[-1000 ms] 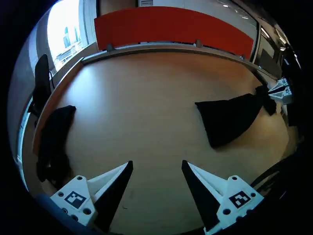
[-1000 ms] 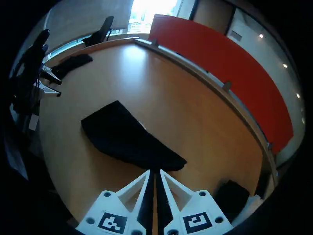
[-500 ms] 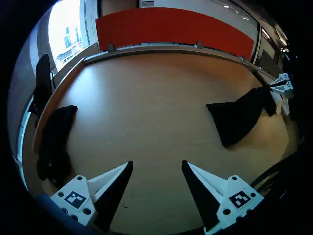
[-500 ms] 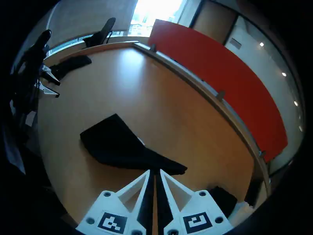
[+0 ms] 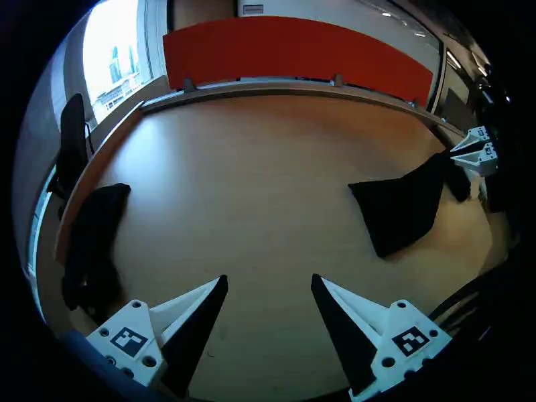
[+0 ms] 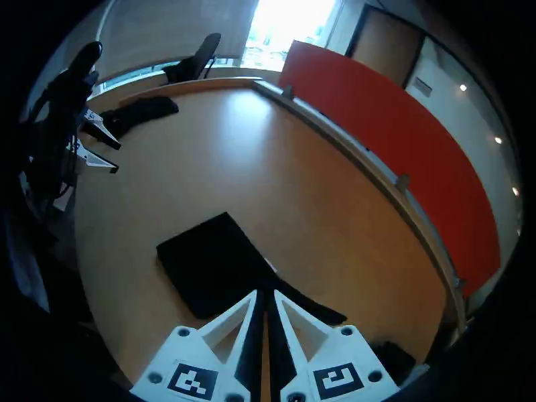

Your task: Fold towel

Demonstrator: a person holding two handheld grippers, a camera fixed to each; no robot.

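Note:
A black towel (image 5: 400, 204) lies on the wooden table (image 5: 254, 174), at the right of the left gripper view. One end of it rises to my right gripper (image 5: 462, 149), which is shut on that end. In the right gripper view the towel (image 6: 211, 264) spreads just ahead of the right gripper (image 6: 266, 298), and a strip of it runs under the nearly closed fingertips. My left gripper (image 5: 268, 281) hangs open over bare table, well left of the towel, with nothing between its fingers. It also appears far off in the right gripper view as the left gripper (image 6: 112, 146).
A second dark cloth (image 5: 94, 228) lies at the table's left edge, also seen as the dark cloth (image 6: 141, 110). A red partition (image 5: 295, 47) runs along the far side. An office chair (image 5: 70, 141) stands past the left edge. Another dark item (image 6: 392, 352) sits near the right gripper.
My right gripper has swung with the held end of the towel, and the towel now lies shorter and more compact, shifted a little toward the right gripper. The left gripper has stayed put and open.

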